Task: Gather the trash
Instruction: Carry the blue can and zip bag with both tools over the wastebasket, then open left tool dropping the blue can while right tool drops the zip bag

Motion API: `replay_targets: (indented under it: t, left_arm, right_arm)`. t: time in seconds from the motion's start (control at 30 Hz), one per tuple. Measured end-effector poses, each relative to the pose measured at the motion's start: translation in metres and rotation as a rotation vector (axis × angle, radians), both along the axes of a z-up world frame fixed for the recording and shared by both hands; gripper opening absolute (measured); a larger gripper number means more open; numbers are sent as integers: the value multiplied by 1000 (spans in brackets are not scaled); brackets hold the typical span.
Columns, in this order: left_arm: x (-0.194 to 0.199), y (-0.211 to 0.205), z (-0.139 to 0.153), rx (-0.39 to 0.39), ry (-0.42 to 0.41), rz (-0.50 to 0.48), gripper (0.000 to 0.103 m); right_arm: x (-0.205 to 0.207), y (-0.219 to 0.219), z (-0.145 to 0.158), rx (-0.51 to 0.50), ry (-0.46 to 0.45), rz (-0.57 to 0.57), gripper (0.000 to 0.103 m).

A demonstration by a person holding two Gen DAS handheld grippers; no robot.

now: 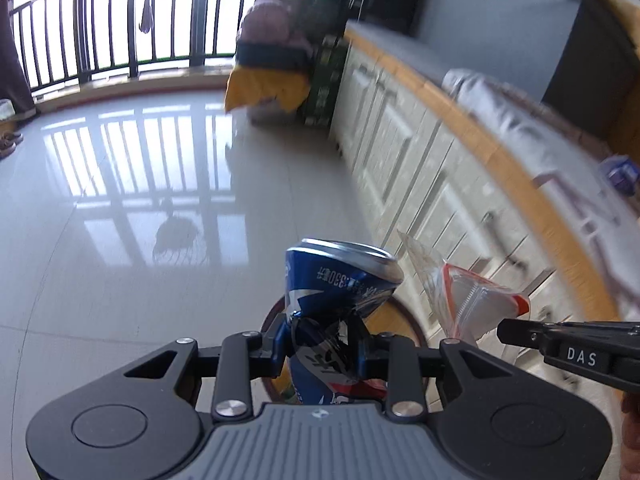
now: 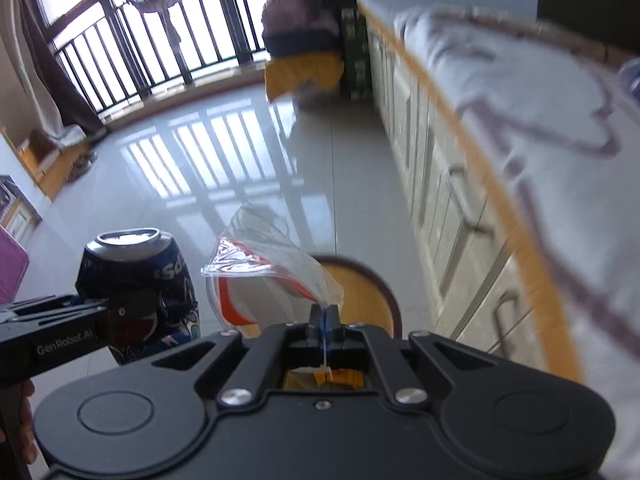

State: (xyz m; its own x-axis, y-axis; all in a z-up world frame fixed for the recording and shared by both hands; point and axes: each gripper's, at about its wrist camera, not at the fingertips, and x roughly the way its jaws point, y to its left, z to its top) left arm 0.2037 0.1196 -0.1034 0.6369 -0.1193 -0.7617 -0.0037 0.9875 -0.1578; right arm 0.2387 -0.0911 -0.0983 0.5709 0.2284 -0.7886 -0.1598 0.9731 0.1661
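Note:
A crushed blue drink can [image 1: 340, 280] stands up between the pads of my left gripper [image 1: 322, 344], which is shut on its dented waist. The same can [image 2: 136, 276] shows at the left of the right wrist view. My right gripper [image 2: 325, 320] is shut on a corner of a clear plastic bag with red-orange trim [image 2: 276, 264]; the bag [image 1: 468, 296] also appears at the right of the left wrist view, by the right gripper's finger [image 1: 520, 334]. Below both hangs a round wooden bin with a dark rim [image 2: 372, 292], partly hidden.
A long low cabinet with a wooden top edge [image 1: 460, 120] runs along the right, with grey cushions [image 2: 500, 72] on it. Glossy tiled floor [image 1: 120, 240] spreads to the left. A pile of bags, yellow and purple [image 1: 272, 68], sits by the balcony railing [image 1: 100, 40].

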Motion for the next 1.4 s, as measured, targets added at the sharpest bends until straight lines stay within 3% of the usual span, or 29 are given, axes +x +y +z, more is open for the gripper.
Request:
replay_targets:
  t: [0.43, 0.7, 0.87, 1.0, 1.4]
  left_arm:
    - [60, -31, -81, 93, 146, -95, 33]
    - [82, -47, -130, 105, 252, -139, 33]
    - [89, -44, -163, 38, 361, -96, 33]
    - [90, -46, -183, 68, 431, -84, 33]
    - [104, -42, -203, 32, 515, 31, 34]
  right_arm:
    - [53, -6, -92, -44, 176, -45, 1]
    - [77, -8, -118, 14, 253, -78, 1]
    - [89, -3, -140, -36, 289, -62, 1]
    - [97, -2, -152, -43, 315, -64, 1]
    - [106, -8, -161, -12, 345, -92, 1]
